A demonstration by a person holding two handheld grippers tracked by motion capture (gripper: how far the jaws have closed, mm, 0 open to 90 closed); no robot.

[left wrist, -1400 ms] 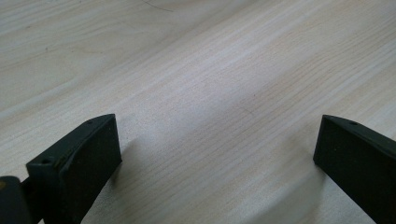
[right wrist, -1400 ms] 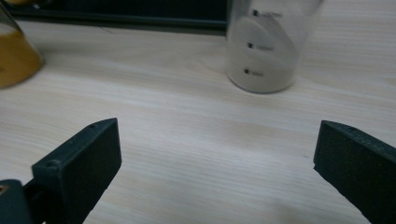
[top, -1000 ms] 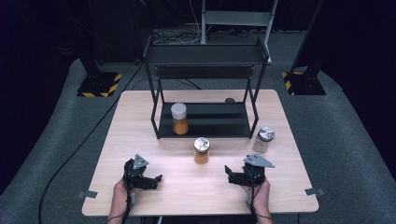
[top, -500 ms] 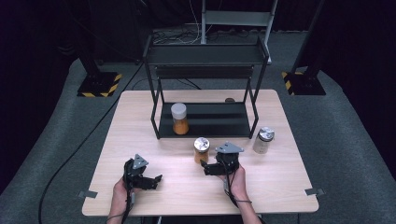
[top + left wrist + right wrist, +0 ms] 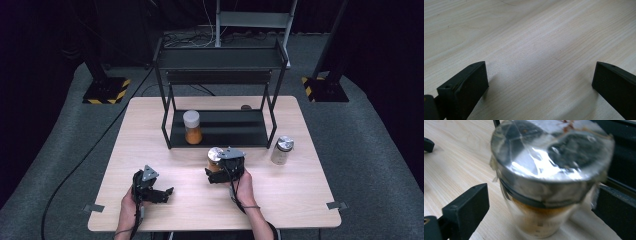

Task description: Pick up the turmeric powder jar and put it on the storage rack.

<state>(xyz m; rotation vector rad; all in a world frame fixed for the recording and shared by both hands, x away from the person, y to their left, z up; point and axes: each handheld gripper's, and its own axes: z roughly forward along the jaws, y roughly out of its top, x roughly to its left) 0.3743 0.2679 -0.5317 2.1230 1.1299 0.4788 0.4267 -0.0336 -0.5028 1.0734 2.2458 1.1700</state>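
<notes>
Fingers point(image 5: 465, 206) of the right gripper point(image 5: 223, 170): spread wide, one black jaw on each side of the orange-filled jar point(image 5: 549, 182), neither seen to touch the glass in the right gripper view. Right hand point(image 5: 245, 187): forearm enters from the near edge of the table point(image 5: 300, 200), angled forward and slightly left, hand wrapped round the gripper's rear, jaws pointing toward the far edge. Left gripper point(image 5: 162, 192): near the near-left corner, jaws wide apart over bare wood, nothing between them; left hand point(image 5: 131, 202) behind it, jaws pointing right along the near edge. Orange-filled jar: upright, mid-table, just in front of the shelf's lower tray, shiny lid with clear film over it, partly hidden by the gripper in the high view. Silver-lidded jar point(image 5: 281, 150): upright toward the right edge, beside the shelf's front right leg. Black two-tier shelf point(image 5: 220, 127): on the far half of the table. White-lidded jar point(image 5: 192, 127): upright on the lower tray, left part.
</notes>
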